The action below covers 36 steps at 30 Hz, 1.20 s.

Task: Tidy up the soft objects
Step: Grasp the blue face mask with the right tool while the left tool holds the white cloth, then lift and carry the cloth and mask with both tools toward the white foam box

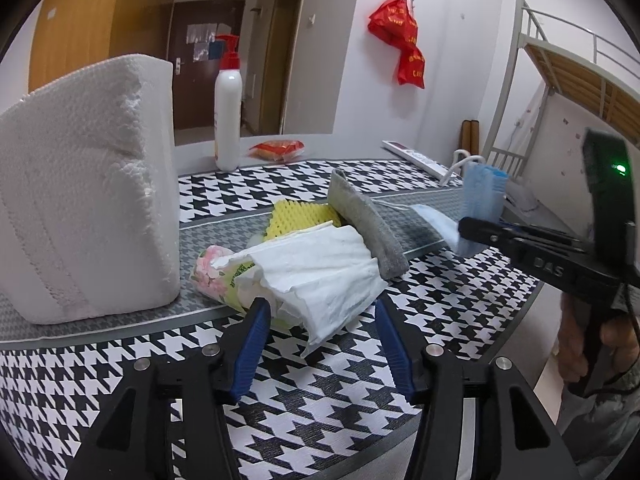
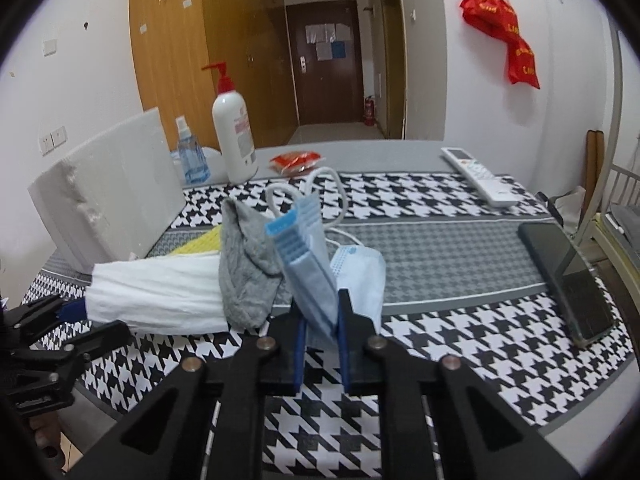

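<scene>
A houndstooth-patterned table with a grey band across its middle carries the work, in a white-walled room with a wooden wardrobe and a dark door down the hall.

The sorting looks to be partway. Toward the table's left side a loose heap is gathered: a white tissue draped over a floral tissue pack, a yellow foam net behind it and a grey cloth leaning on the pile. The left gripper hovers just before the tissue with jaws parted and nothing between them. The right gripper has its jaws narrowed onto a folded blue face mask, raised off the table just right of the heap. A second, paler mask lies on the grey band behind it and seems not yet gathered, though its outline is partly hidden.

Around them: a tall stack of white paper towels at the left edge, a pump bottle, a small spray bottle and a red packet at the far edge, a remote control toward the far right corner, and a dark phone by the right edge. A white cord loops behind the held mask and could snag.
</scene>
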Each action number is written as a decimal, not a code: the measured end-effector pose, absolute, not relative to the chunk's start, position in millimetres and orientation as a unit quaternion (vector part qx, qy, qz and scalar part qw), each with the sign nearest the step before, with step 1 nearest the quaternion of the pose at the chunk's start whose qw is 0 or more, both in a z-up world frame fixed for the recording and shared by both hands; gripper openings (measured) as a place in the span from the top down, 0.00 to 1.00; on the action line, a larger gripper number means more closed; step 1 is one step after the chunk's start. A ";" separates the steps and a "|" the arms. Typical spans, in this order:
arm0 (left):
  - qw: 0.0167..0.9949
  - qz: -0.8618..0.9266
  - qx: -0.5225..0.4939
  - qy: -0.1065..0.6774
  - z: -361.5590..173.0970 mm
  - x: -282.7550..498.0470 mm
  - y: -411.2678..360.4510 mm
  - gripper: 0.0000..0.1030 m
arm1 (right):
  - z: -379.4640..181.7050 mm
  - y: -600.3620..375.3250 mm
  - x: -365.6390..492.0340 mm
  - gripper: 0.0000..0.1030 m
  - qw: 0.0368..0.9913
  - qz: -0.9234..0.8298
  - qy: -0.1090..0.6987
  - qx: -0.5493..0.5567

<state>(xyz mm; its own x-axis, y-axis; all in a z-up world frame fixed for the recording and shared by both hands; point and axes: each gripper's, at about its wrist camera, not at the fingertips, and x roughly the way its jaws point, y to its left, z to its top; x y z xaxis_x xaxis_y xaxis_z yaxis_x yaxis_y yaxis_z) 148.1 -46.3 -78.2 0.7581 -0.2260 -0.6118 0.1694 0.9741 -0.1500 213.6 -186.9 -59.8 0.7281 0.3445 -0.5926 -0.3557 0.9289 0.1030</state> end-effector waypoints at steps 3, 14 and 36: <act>0.938 -0.100 -0.043 0.329 -77.1 152.9 -48.0 0.46 | -61.1 -190.1 210.5 0.83 0.930 0.184 0.318 -0.007; 0.939 -0.112 -0.040 0.321 -75.6 158.1 -59.1 0.93 | -67.4 -198.5 207.7 0.83 0.927 0.183 0.326 0.007; 0.973 -0.101 -0.019 0.208 4.6 123.9 -43.9 0.94 | -27.2 -191.1 173.6 0.83 0.940 0.214 0.267 -0.002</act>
<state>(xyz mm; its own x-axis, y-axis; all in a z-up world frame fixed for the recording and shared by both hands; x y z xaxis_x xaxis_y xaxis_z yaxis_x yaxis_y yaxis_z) 123.9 -43.9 4.6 0.8931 -0.2036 -0.4012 0.1877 0.9790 -0.0791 173.6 -191.1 -27.2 0.7660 0.4011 -0.5024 -0.4029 0.9085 0.1110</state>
